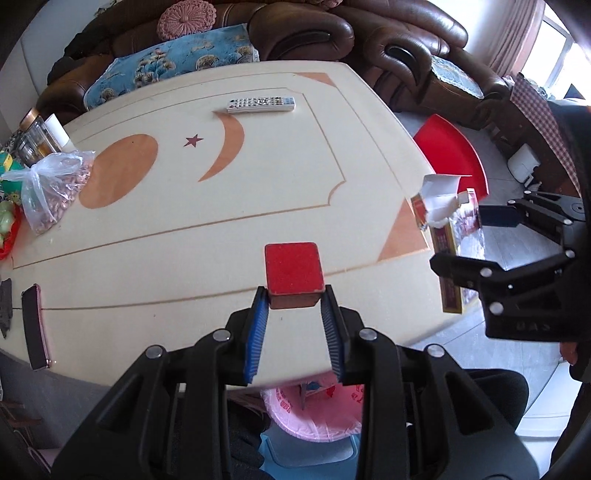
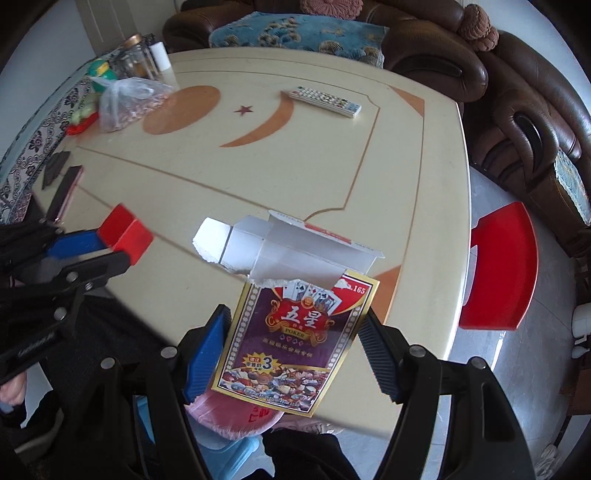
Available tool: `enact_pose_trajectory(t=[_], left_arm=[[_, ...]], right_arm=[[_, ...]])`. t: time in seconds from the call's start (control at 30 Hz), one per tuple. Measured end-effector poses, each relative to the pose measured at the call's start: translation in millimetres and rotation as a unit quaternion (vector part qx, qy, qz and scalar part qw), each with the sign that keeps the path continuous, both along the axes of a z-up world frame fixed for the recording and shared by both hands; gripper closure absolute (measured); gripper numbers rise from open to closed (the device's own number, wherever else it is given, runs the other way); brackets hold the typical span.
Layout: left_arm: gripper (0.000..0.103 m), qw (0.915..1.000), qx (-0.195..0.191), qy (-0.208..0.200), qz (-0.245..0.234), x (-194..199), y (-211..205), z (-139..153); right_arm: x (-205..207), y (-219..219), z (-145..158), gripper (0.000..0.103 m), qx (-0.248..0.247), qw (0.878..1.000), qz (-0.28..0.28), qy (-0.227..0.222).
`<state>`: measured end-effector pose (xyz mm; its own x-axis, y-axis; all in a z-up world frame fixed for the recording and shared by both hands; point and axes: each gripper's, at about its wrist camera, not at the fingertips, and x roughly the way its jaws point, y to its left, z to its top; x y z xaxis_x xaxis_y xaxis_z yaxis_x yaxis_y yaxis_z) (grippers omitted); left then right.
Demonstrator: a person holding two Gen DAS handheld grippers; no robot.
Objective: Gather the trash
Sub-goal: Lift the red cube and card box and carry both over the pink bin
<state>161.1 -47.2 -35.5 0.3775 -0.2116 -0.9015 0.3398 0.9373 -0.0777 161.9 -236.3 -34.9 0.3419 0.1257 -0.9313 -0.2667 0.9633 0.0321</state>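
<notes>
My left gripper [image 1: 294,295] is shut on a small red box [image 1: 293,273], held just above the near edge of the cream table [image 1: 184,229]. It also shows in the right wrist view [image 2: 125,236] at the left. My right gripper [image 2: 295,321] is shut on a torn-open playing-card box [image 2: 291,332] with its white flap [image 2: 258,243] spread open, held over the table's near right corner. This card box shows in the left wrist view [image 1: 448,243] at the right. A pink-lined trash bin [image 1: 314,406] stands on the floor below the table edge, partly hidden.
A remote control [image 1: 261,103] lies at the table's far side. A plastic bag of nuts [image 1: 55,192], jars [image 1: 37,140] and a phone [image 1: 35,328] sit along the left. A red stool [image 2: 498,266] stands right of the table. Brown sofas [image 1: 332,33] line the back.
</notes>
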Motion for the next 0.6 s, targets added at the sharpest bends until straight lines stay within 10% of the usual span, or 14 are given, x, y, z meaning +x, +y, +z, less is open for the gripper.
enact_pose_trajectory(t=[0.6], left_arm=[[0.074,0.9981,0.012,0.009,-0.06,-102.5,21.5,-43.4]], right_arm=[[-135.5,31.6,-41.3,0.035,0.015,1.0,0.013,0.024]])
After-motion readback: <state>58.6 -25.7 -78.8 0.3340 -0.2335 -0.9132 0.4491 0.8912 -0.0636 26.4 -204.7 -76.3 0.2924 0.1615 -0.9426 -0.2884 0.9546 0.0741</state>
